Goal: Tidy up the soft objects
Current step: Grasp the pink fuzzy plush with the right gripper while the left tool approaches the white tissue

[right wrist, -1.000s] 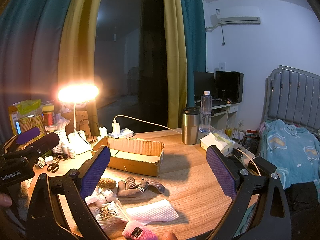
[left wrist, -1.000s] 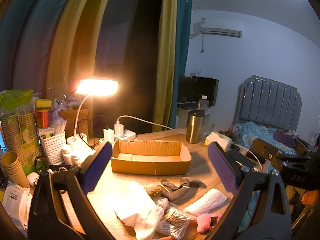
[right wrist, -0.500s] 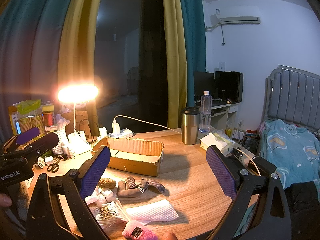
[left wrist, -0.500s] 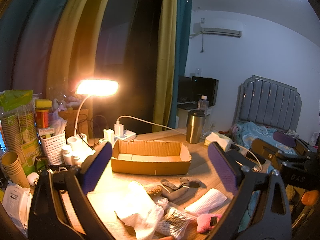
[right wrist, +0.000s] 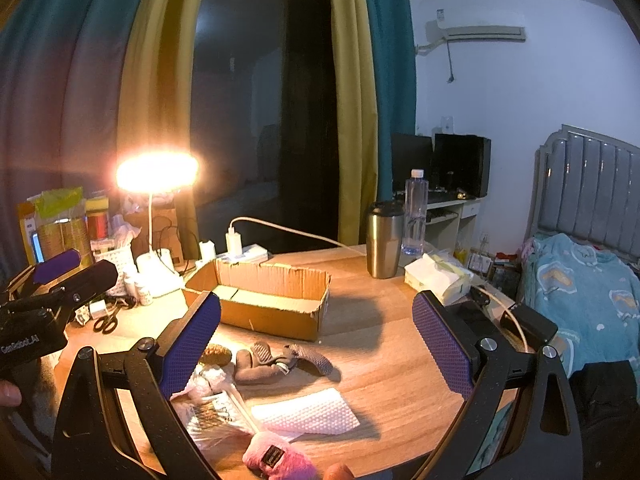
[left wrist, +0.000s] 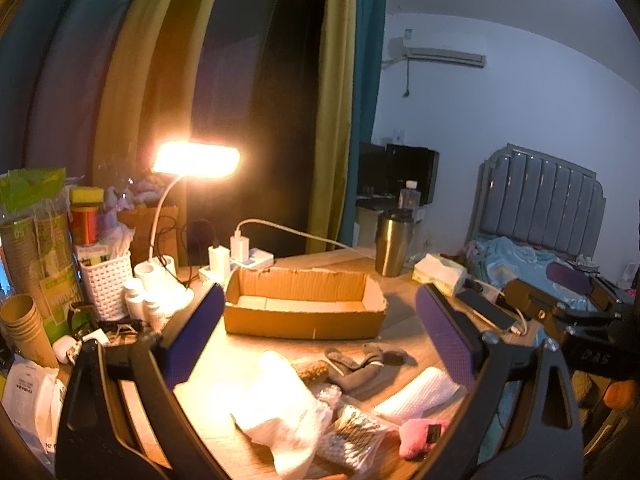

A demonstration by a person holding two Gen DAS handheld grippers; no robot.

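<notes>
Both claws hang above the near edge of the round wooden desk (right wrist: 392,364), and neither grips anything. The left claw (left wrist: 320,344) has its purple-padded fingers wide apart, framing the pile below it. The right claw (right wrist: 316,348) is spread just as wide over the same pile from the other side. That stance suits choosing a first piece rather than carrying one.

The soft things lie loose in a cluster at the front of the desk. There is a crumpled white cloth (left wrist: 280,404), a pair of dark grey socks (right wrist: 276,360), a flat white textured wipe (right wrist: 308,414), a fuzzy pink pouch with a dark label (right wrist: 276,460), a small brown fuzzy lump (right wrist: 216,354) and a clear bag of cotton swabs (left wrist: 352,436). They touch or overlap, so lifting one may drag a neighbour.

Just behind them sits a shallow open brown cardboard box (left wrist: 304,308), its floor bare. It is likely set there as the place to gather the soft items, within a short reach of both claws. Nothing is in it yet, so the sorting appears to be at its start.

A glowing white gooseneck desk lamp (left wrist: 196,160) lights the pile from the left, and a steel tumbler (right wrist: 384,240) stands well apart beyond the box.
</notes>
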